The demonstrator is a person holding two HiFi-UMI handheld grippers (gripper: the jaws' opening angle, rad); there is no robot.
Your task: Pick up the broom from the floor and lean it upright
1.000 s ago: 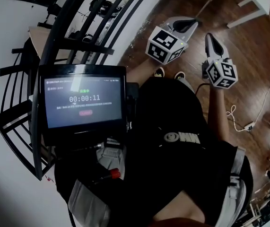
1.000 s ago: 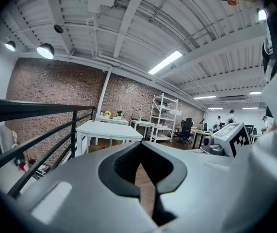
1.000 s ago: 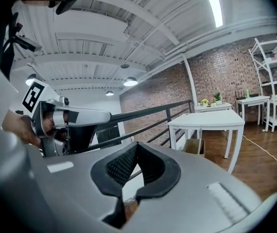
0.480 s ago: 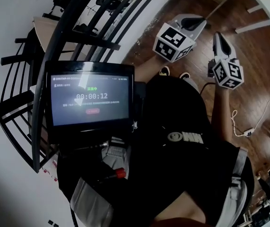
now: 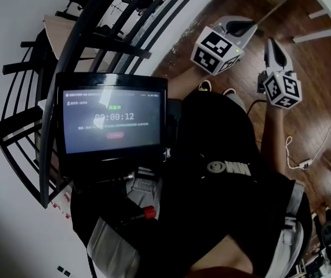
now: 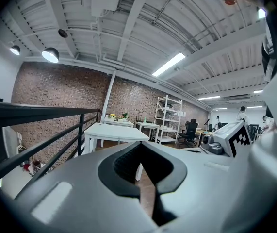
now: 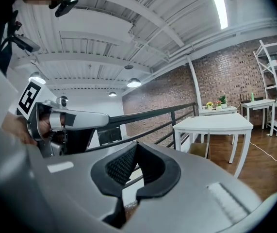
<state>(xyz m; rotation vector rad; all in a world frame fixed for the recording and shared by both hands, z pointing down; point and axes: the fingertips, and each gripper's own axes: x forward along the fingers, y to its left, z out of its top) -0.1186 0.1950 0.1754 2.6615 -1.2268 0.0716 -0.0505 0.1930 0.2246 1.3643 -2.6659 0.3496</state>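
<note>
No broom can be made out in any view. In the head view my left gripper and right gripper are held out side by side over the wood floor, each with its marker cube toward me. Both point almost level. The left gripper view shows the left gripper with its jaws together and nothing between them. My right gripper looks the same in the right gripper view, jaws shut and empty. The other gripper shows at the side of each view.
A black metal railing runs along my left. A tablet showing a timer hangs at my chest. A white table stands ahead, with white shelving and a brick wall behind. A white cable lies on the floor at right.
The head view has shifted a little, so both grippers sit slightly higher and further right in the picture. The tablet timer has ticked on. Both jaws stay shut.
</note>
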